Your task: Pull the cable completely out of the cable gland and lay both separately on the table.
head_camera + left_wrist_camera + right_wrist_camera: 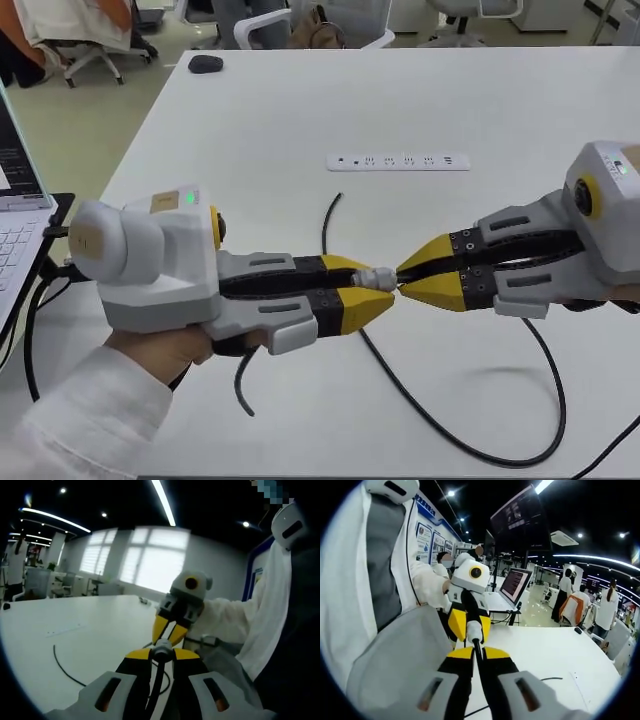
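A small pale grey cable gland [378, 278] sits between the yellow jaws of my left gripper [386, 292], which is shut on it. My right gripper [403, 282] meets it tip to tip and is shut on the black cable [440, 425] right at the gland's end. The cable loops over the table below both grippers, and one tail lies towards the power strip. In the left gripper view the gland [161, 649] is clamped at my jaw tips, with the right gripper [168, 632] just beyond. In the right gripper view the cable [479, 656] runs between my jaws to the gland [474, 629].
A white power strip [398, 161] lies mid-table beyond the grippers. A dark mouse [205, 63] sits at the far left corner. A laptop [15, 205] with its own leads stands off the table's left edge. Office chairs stand behind the table.
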{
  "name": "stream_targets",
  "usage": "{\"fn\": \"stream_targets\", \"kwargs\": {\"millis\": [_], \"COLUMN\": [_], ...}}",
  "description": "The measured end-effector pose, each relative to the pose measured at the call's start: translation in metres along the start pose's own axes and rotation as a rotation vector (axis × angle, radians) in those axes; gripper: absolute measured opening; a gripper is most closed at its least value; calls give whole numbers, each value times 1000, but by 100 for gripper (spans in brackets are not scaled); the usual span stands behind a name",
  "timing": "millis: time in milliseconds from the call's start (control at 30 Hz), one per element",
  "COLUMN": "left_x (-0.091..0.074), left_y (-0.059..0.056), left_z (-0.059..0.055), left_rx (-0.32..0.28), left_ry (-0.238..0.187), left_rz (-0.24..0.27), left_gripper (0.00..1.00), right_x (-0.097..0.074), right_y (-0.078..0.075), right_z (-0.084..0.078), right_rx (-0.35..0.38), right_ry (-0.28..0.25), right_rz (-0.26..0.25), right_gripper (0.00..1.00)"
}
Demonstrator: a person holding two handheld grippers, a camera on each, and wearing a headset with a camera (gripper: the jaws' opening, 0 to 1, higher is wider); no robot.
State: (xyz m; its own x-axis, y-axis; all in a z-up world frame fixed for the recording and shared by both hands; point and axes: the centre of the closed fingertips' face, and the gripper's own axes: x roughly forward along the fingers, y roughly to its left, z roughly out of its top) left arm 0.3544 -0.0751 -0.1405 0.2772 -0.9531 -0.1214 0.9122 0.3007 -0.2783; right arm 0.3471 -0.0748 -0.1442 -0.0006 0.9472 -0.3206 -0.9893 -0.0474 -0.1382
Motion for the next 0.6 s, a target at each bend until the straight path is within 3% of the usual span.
{"fn": "stream_targets", "kwargs": {"millis": [600], "left_x": [-8], "left_y": [4], "left_z": [2], "left_rx": [-9], "left_ry": [-13], "left_rz": [22], "left_gripper": [17], "right_x": [-13], "right_y": [-9], "right_z": [-11], "right_rx": [24], "right_ry": [11], "right_rz": [-41], "right_gripper": [4]}}
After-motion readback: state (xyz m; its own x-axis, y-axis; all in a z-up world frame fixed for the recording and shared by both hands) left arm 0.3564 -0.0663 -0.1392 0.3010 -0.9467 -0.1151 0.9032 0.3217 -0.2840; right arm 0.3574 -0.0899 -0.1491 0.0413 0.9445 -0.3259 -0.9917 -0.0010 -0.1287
